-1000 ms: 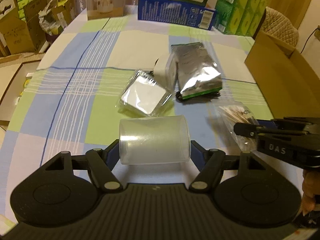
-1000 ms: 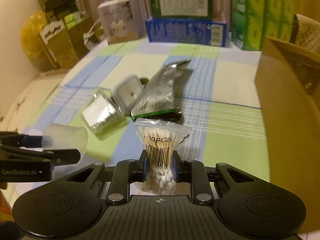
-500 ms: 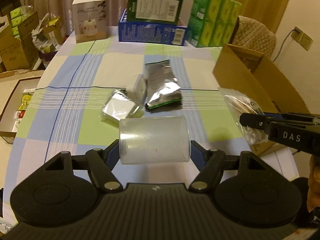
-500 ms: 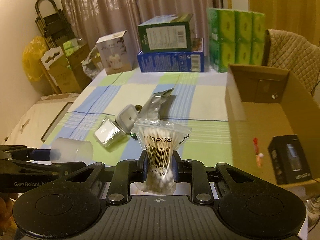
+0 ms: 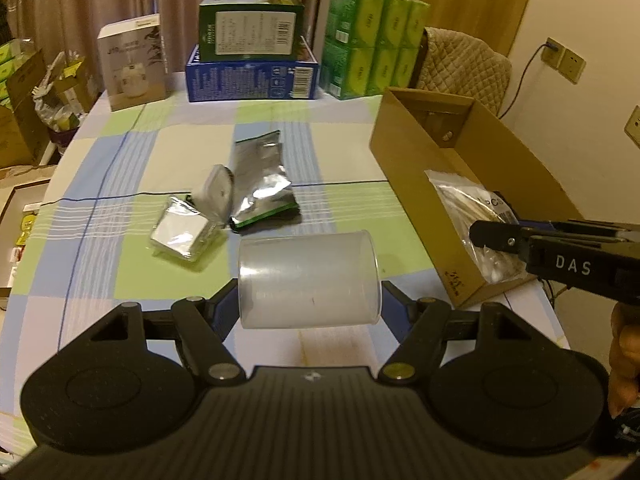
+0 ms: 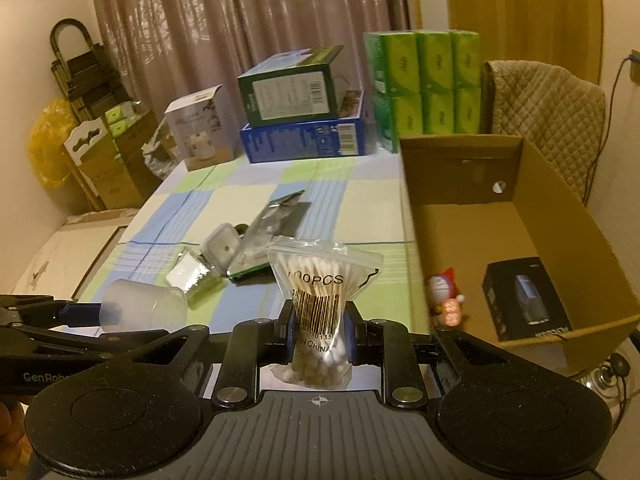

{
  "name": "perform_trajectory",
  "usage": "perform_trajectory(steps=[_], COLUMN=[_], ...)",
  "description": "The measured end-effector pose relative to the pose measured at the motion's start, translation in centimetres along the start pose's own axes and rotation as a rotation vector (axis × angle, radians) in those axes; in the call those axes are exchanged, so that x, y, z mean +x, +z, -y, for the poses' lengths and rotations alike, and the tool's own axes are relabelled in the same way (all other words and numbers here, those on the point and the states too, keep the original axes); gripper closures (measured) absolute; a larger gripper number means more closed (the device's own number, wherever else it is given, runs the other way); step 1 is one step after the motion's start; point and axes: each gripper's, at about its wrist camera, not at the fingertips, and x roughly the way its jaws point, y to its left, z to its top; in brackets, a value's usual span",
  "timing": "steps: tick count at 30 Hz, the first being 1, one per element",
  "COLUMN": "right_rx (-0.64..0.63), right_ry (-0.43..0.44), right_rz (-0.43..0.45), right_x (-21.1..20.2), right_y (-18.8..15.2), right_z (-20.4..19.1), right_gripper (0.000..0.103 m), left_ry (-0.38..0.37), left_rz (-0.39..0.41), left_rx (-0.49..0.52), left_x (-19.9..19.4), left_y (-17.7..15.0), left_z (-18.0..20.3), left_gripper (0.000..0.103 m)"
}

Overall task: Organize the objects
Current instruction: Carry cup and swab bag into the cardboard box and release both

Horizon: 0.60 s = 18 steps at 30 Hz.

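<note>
My left gripper [image 5: 309, 304] is shut on a translucent plastic cup [image 5: 308, 279], held sideways above the checked tablecloth [image 5: 120, 168]; the cup also shows in the right wrist view [image 6: 144, 312]. My right gripper [image 6: 320, 336] is shut on a clear bag of cotton swabs [image 6: 322, 300], held up beside the open cardboard box [image 6: 560, 208]; the bag also shows in the left wrist view [image 5: 472, 216]. A silver foil pouch [image 5: 260, 176], a small white lidded container [image 5: 218, 192] and a clear-wrapped silver packet [image 5: 180, 232] lie mid-table.
The cardboard box [image 5: 416, 160] at the table's right edge holds a black box [image 6: 524, 304] and a small red toy [image 6: 444, 296]. Blue and green boxes [image 5: 252, 60], green tissue packs [image 5: 376, 36] and a white box [image 5: 132, 64] line the far edge. A quilted chair [image 6: 548, 104] stands behind.
Both grippers have risen and pulled back from the table with their loads. The right gripper has swung right, so the inside of the cardboard box has come into view.
</note>
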Motion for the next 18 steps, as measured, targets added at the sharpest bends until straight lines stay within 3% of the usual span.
perform_trajectory(steps=[9,18], right_rx=[0.050,0.105], right_ry=[-0.038,-0.123], right_rz=[0.036,0.073], right_x=[-1.7,-3.5], right_y=[0.5,1.4], right_z=[3.6,9.5], right_gripper=[0.083,0.083], left_ry=[-0.030,-0.092], left_rz=[-0.001,-0.003], left_rx=[0.044,0.108], left_x=[0.9,2.7], left_y=[1.2,3.5], left_z=[3.0,8.0], left_gripper=[0.035,0.035])
